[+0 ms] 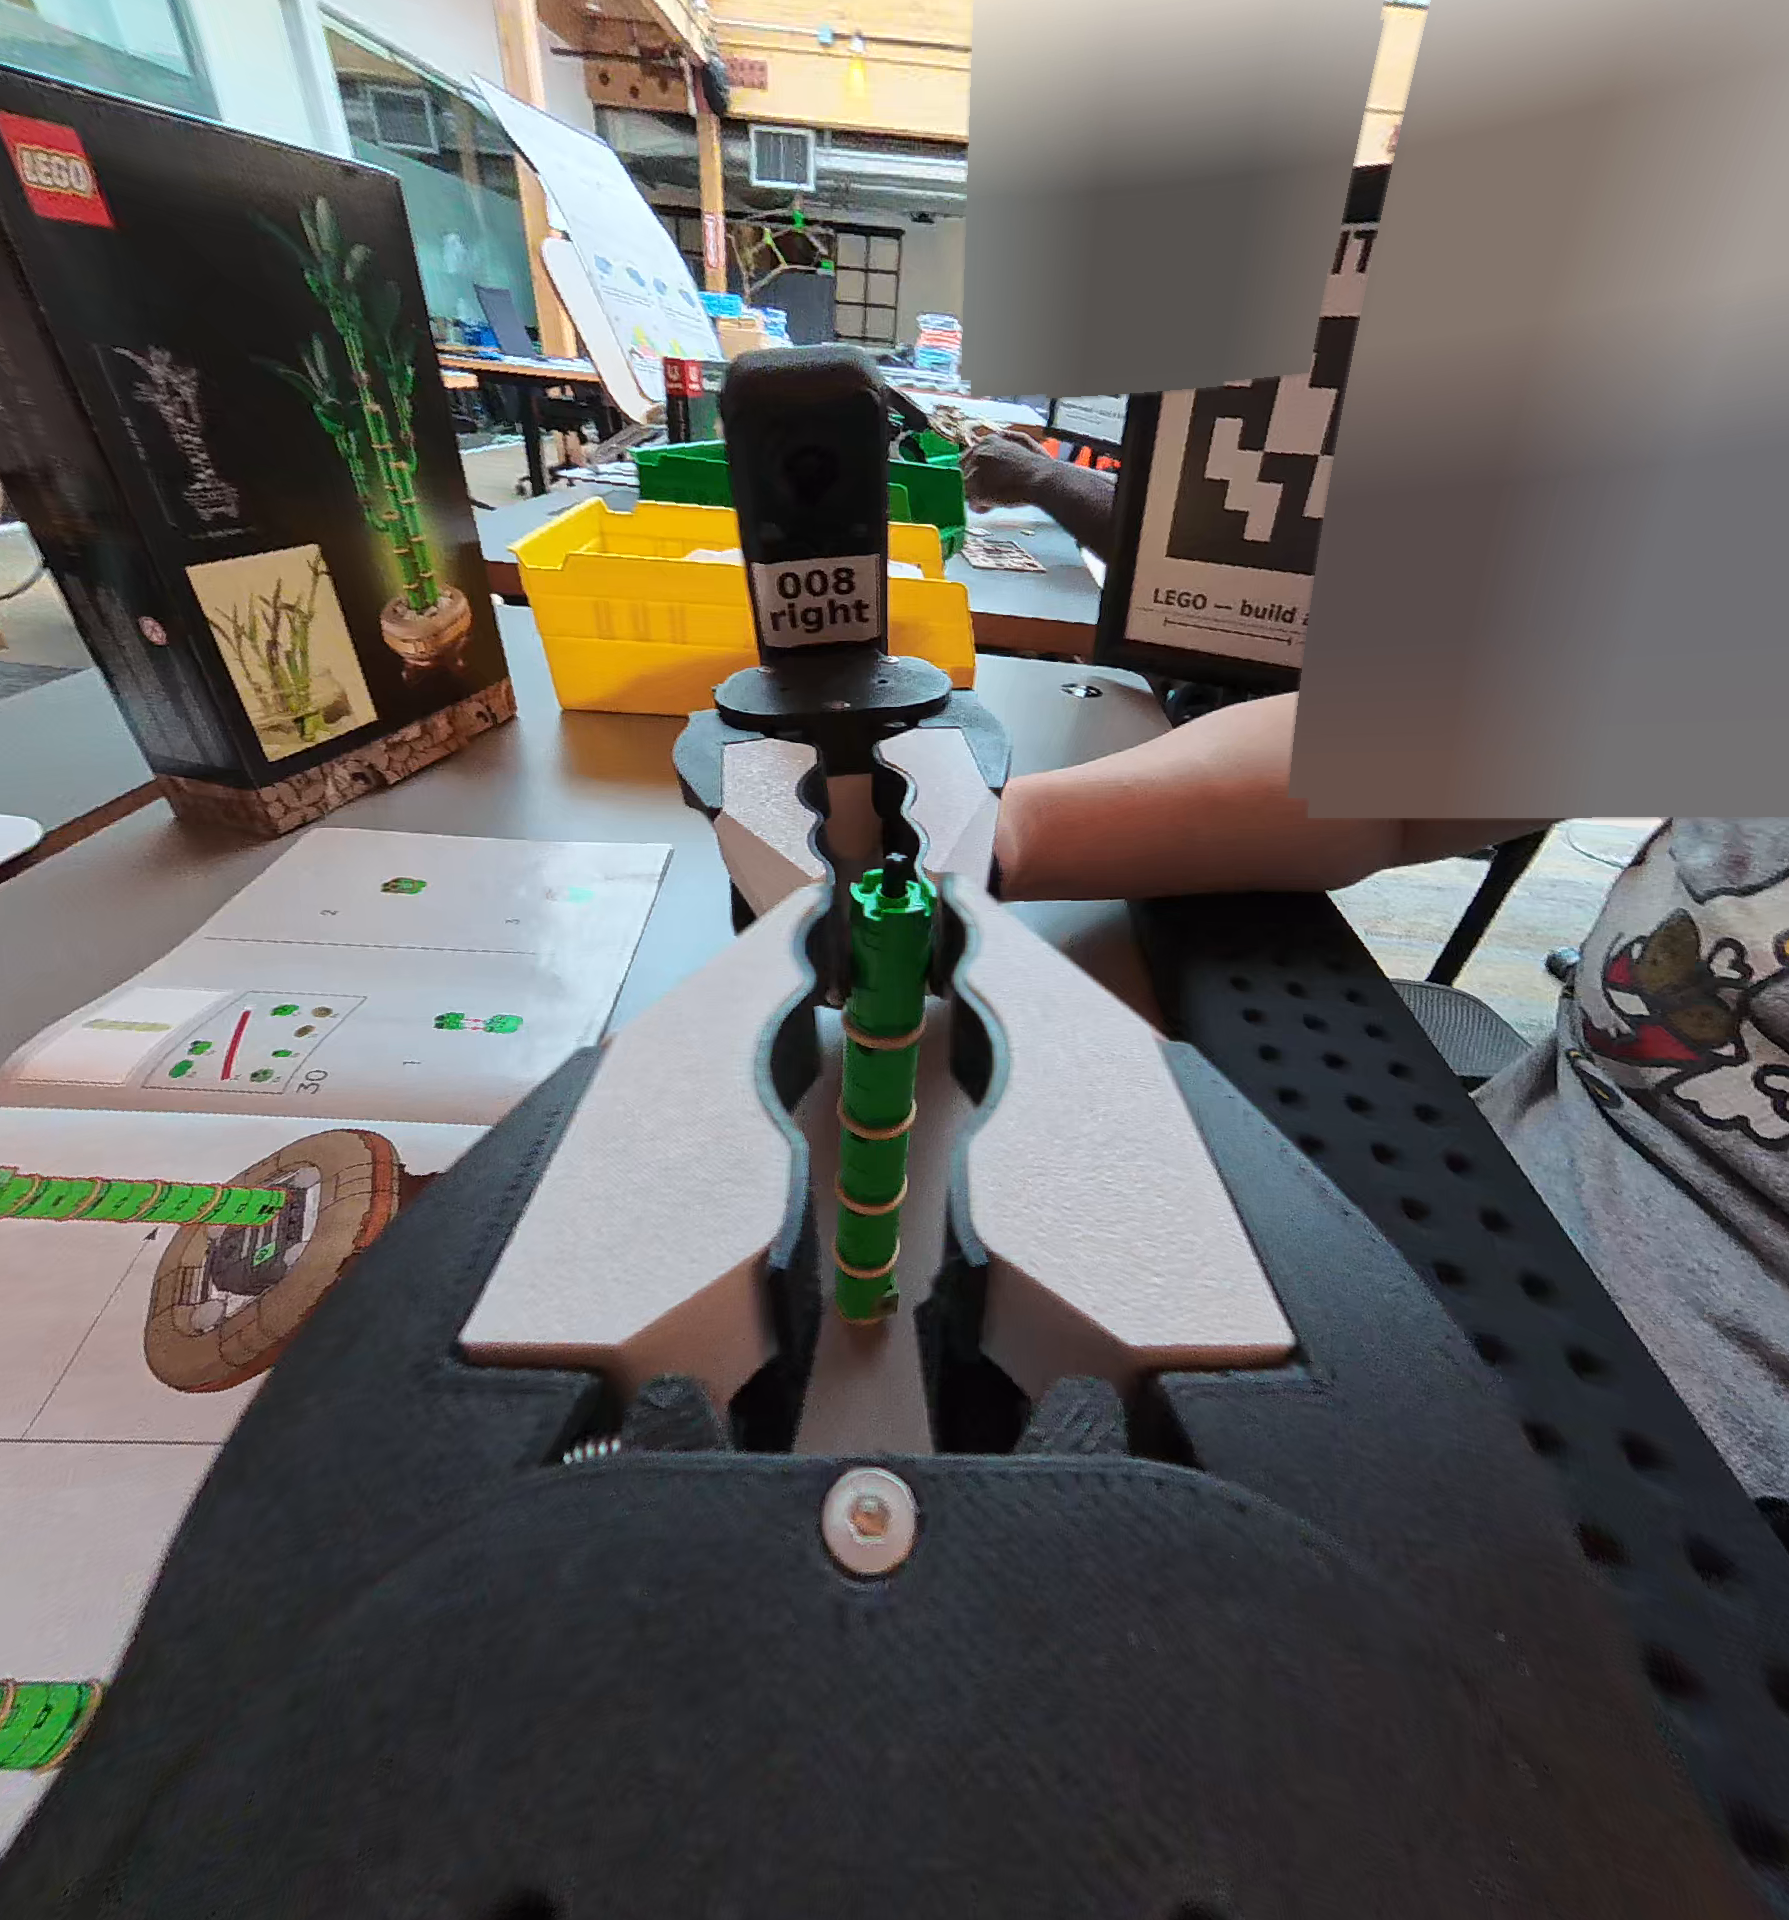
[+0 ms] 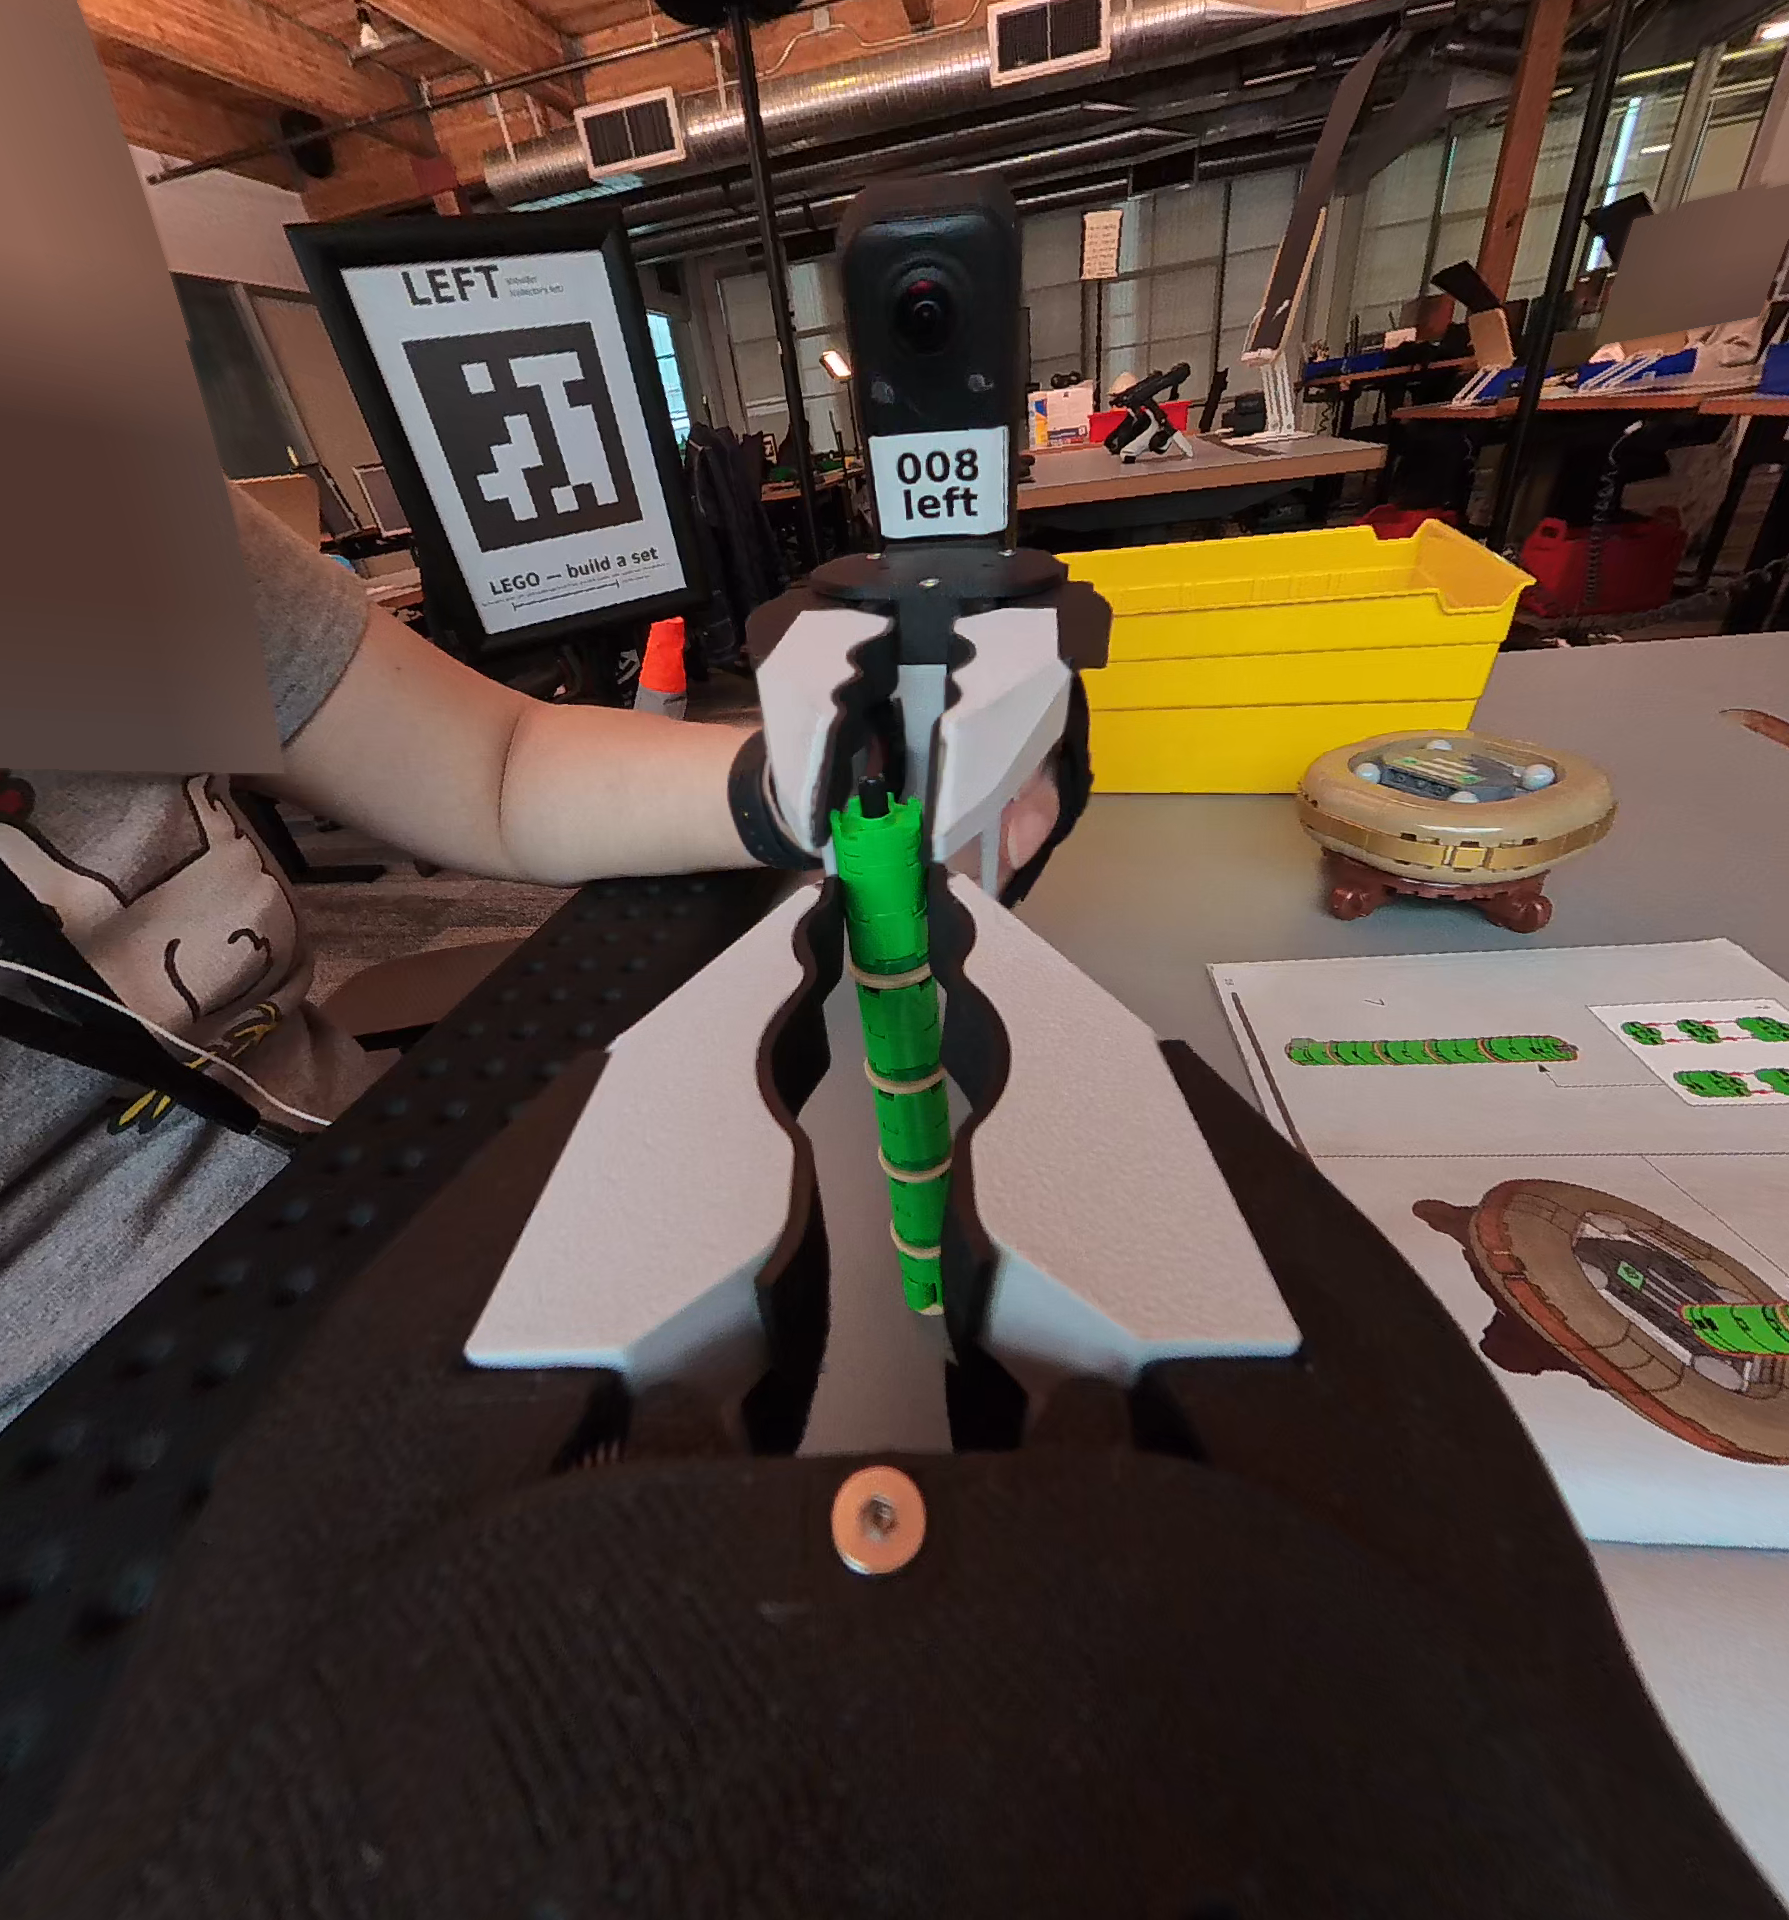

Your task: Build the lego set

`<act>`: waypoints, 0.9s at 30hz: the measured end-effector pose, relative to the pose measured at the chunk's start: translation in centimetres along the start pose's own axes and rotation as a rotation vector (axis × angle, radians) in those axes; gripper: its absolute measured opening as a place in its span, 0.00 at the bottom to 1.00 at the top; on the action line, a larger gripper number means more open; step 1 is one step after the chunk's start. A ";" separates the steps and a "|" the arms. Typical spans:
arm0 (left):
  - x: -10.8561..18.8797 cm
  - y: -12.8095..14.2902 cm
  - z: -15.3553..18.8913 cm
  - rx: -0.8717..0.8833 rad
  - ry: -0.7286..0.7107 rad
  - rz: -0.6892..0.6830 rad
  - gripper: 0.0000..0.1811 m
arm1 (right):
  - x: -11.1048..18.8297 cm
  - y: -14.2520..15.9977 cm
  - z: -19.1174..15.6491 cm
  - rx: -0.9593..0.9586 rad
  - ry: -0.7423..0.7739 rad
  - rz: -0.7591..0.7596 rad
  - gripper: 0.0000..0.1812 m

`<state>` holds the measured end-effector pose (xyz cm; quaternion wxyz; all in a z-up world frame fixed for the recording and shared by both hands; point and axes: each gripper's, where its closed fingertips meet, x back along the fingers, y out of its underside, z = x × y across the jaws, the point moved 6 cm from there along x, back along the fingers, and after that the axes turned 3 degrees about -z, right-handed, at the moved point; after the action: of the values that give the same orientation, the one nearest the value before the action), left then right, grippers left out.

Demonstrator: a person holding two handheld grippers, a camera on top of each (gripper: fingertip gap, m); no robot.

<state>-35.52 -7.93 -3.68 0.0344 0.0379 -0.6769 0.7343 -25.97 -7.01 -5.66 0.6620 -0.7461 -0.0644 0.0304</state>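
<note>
From the left wrist view, the left gripper [image 1: 874, 1091] has its fingers clenched around a green bamboo stalk [image 1: 874, 1122], a column of stacked green pieces ringed with tan bands. The stalk runs along the slot between the two fingers, its far end tipped by a black axle. Facing it, the right gripper [image 1: 854, 821] meets that far end nose to nose; whether it grips there I cannot tell from this side. The instruction booklet [image 1: 277, 1049] lies open on the table to the left, and the set's box [image 1: 215, 468] stands behind it, with a yellow bin [image 1: 641, 613] farther back.

From the right wrist view, the right gripper [image 2: 885, 1091] is likewise clenched on the same stalk [image 2: 895, 1091], held in mid-air between the two tools. The left gripper [image 2: 911, 748] sits at the far tip. On the table to the right rests the tan round pot base [image 2: 1456, 805] on brown feet, with nothing planted in it.

My judgement: base built, one stalk assembled, and seating it in the base is still to come, with leaves and any further stalks after that.
</note>
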 end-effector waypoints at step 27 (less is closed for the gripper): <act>0.0 0.2 0.2 -0.032 0.008 -0.030 0.08 | -0.2 0.2 -0.2 -0.010 -0.017 -0.014 0.09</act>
<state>-35.55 -8.18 -3.85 0.0488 0.0443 -0.6877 0.7230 -26.12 -7.24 -5.88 0.6579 -0.7486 -0.0754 0.0321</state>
